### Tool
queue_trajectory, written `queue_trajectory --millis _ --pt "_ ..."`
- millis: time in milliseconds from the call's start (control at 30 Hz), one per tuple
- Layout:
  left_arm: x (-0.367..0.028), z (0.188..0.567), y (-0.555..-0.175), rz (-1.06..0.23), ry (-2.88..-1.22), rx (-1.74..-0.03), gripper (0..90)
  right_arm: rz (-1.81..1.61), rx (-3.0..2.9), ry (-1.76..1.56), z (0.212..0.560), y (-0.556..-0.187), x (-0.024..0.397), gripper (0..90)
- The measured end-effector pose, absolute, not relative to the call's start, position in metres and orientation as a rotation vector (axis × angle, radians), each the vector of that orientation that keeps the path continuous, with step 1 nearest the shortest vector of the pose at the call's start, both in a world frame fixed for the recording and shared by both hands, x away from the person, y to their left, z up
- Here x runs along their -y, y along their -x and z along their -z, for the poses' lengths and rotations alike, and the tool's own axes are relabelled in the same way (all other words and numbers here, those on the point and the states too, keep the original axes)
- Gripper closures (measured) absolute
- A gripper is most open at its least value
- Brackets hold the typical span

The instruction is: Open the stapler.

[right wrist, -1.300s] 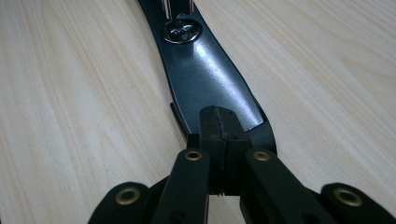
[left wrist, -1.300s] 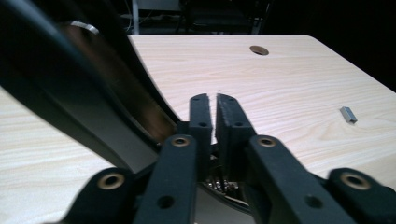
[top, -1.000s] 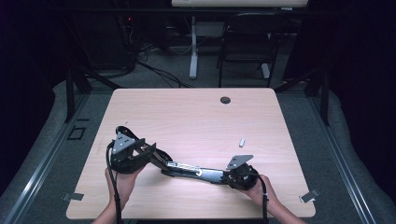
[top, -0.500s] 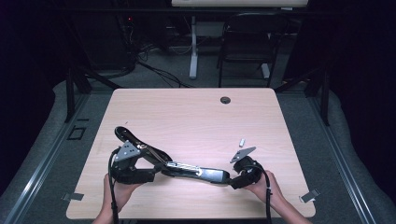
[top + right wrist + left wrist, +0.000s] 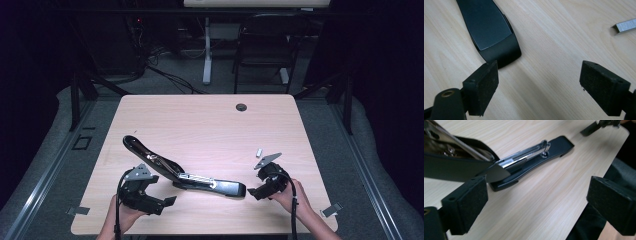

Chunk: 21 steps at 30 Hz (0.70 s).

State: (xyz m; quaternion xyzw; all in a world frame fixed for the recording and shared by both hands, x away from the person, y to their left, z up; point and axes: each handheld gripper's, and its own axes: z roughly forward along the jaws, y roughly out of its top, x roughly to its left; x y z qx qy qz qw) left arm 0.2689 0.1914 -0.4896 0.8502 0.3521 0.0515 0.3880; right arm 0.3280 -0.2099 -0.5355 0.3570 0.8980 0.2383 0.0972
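Note:
A black stapler [image 5: 190, 178] lies swung open on the wooden table [image 5: 200, 125], its upper arm [image 5: 137, 146] angled toward the back left and its base [image 5: 227, 188] pointing right. Near the front edge, my left gripper [image 5: 169, 202] is just in front of the stapler's hinge. Its jaws have just been opening and now stand wide with nothing between them. My left gripper [image 5: 539, 205] faces the stapler [image 5: 534, 157] across bare wood. My right gripper [image 5: 255, 192] sits just off the base's tip; its jaws have also just been opening and are empty. My right gripper [image 5: 546, 85] has the stapler base [image 5: 489, 27] just beyond its left pad.
A short strip of staples [image 5: 259, 151] lies on the table behind the right gripper, and the same staple strip [image 5: 625, 25] is at the right gripper view's right edge. A round cable hole [image 5: 241, 107] sits near the far edge. A chair [image 5: 265, 45] stands beyond the table.
Both grippers have let go of the stapler and opened. The left one drew back toward the front edge, the right one moved off to the right. The stapler now rests on the table.

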Motion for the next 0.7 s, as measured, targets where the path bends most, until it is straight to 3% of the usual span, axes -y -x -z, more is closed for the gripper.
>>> queue_trajectory --millis 700 --pt "-0.229 0.510 -0.284 -0.102 -2.195 -1.046 0.0 -0.692 -2.634 -1.208 0.533 -0.345 0.229 10.0"
